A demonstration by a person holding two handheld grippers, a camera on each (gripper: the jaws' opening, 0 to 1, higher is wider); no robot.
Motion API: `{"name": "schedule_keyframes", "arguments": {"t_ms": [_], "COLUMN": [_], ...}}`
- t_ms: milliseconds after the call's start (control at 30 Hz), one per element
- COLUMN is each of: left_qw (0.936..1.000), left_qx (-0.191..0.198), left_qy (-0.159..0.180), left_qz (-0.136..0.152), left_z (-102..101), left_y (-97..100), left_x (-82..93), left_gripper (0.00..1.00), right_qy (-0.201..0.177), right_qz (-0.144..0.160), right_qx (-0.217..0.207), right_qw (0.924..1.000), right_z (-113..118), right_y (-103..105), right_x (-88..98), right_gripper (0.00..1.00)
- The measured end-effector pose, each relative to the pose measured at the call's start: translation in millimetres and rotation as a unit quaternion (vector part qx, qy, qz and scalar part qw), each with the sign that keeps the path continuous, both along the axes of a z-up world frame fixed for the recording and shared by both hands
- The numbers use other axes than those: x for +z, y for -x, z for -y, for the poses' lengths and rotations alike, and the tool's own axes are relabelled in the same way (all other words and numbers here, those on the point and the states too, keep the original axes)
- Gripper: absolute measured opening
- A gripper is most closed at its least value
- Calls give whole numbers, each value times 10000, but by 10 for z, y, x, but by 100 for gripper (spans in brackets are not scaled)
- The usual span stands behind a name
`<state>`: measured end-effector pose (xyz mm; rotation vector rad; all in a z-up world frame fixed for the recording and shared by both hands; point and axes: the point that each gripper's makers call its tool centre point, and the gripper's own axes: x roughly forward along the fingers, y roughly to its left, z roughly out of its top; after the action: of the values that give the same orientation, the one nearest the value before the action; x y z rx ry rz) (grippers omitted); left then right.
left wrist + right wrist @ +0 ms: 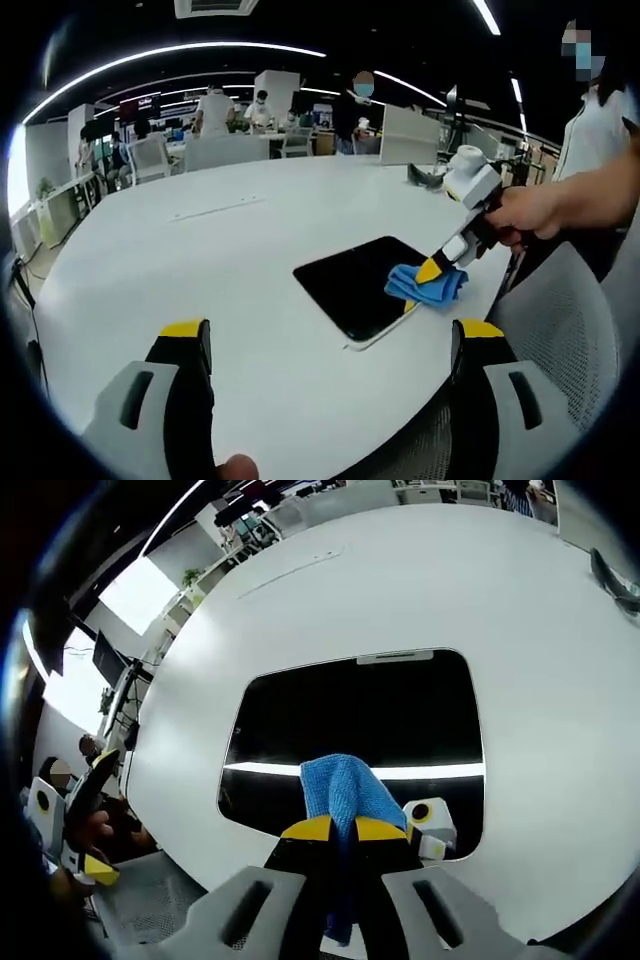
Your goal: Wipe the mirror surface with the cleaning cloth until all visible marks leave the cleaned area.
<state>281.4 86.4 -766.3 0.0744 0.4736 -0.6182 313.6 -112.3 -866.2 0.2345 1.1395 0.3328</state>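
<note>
A dark, glossy mirror (360, 730) with rounded corners lies flat on a broad white table (400, 580), filling the centre of the right gripper view and reflecting a thin bright band of light across its lower half. A blue cleaning cloth (342, 790) rests bunched on the mirror's near edge at lower centre of that view, its tail pinched between the yellow-tipped jaws of the right gripper (340, 830), which are pressed together on the fabric. In the left gripper view the same mirror (360, 285) sits right of centre on the table (200, 260), with the cloth (425, 285) on its right-hand corner and the right gripper (440, 268) angling down onto it from the right, held by a person's hand (525, 212). The left gripper (335, 335) hangs at the bottom of its own view, short of the mirror, its jaws spread wide with nothing between them. A grey mesh chair back (560, 330) stands at lower right beside the table edge. Beyond the table, at upper centre, people (215, 110) stand among desks and partitions under long ceiling light strips (170, 50). A dark object (612, 580) lies on the table at the upper right of the right gripper view.
</note>
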Motion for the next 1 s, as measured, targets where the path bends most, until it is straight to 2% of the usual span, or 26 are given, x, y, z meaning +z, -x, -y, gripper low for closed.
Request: {"name": "schedule_keyframes", "arguments": {"t_ms": [267,1000], "left_qw": [10000,10000], "left_qx": [85,79], "left_qy": [28,-10], "left_qz": [-29,-39], "left_z": [-21,-14], "left_y": [-11,-15], "left_x": [-3,-11], "left_gripper": [99,99], "right_qy": [-109,-56], "right_qz": [-17,-43], "right_qx": [-153,-317], "right_qw": [9998,9995], "right_z": [85,403], "right_y": [-4,16], "right_x": [3,23], "right_gripper": [1,1]}}
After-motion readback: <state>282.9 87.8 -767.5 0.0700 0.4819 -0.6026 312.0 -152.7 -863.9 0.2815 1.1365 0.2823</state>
